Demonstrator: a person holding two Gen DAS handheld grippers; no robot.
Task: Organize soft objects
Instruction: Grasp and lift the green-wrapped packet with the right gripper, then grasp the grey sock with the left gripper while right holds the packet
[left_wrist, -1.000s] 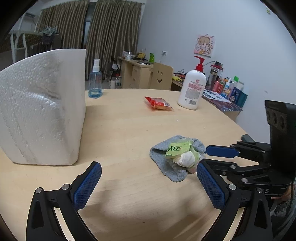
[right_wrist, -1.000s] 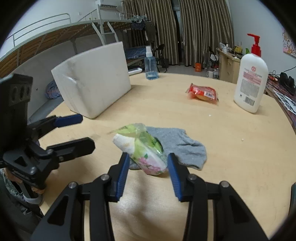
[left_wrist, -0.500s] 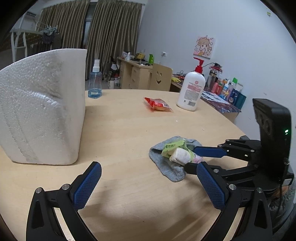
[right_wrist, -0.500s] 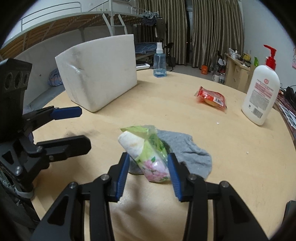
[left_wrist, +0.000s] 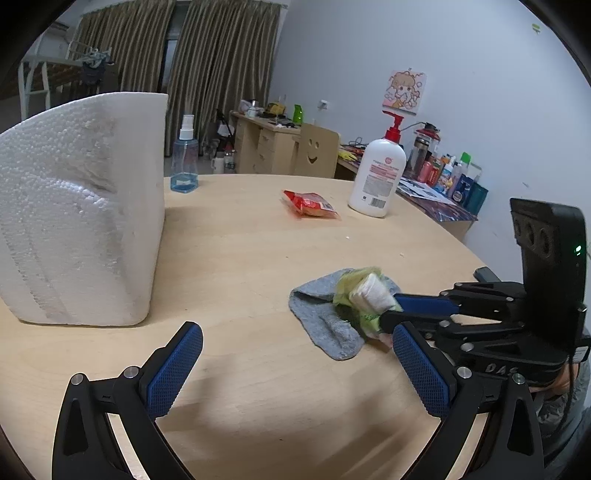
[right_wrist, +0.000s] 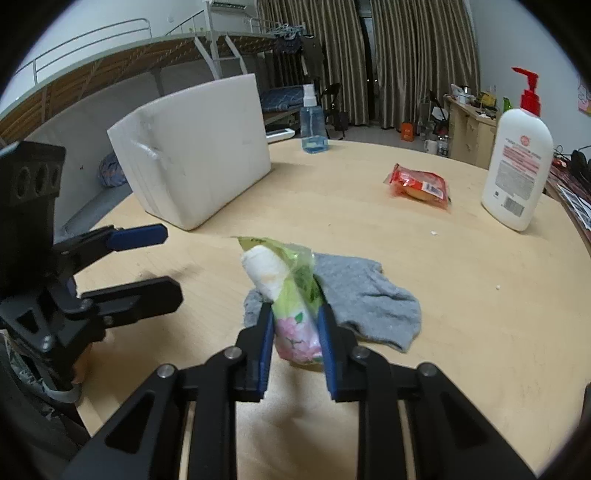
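A: Right gripper (right_wrist: 295, 325) first. State?

B: Its jaws have just been closing, and the blue pads (right_wrist: 266, 343) now press both sides of the tissue pack (right_wrist: 291, 295). Clamped on it. The pack is a green and pink flowered wrapper with white tissue showing at its far end.

A: Where does the pack sit?

B: At the near edge of the grey sock (right_wrist: 365, 295), overlapping it, on the round wooden table (right_wrist: 461, 332). Whether its underside is touching the table I cannot tell. In the left wrist view the same pack (left_wrist: 365, 295) is blurred, with the right gripper (left_wrist: 388, 314) reaching in from the right side.

A: Left gripper?

B: Left gripper (left_wrist: 295, 365) stands wide apart, nothing between the pads, above bare table just beside the sock (left_wrist: 325, 317). From the right wrist view it (right_wrist: 162, 266) shows at the left, fingers spread, apart from the pack.

A: Further out?

B: White foam box (right_wrist: 199, 155) upright toward the far left of the table. Beyond it a clear blue spray bottle (right_wrist: 312, 122) near the far edge. Red snack packet (right_wrist: 419, 186) lying flat, well apart from the sock. White pump bottle (right_wrist: 517, 162) with red pump upright just right of the packet.
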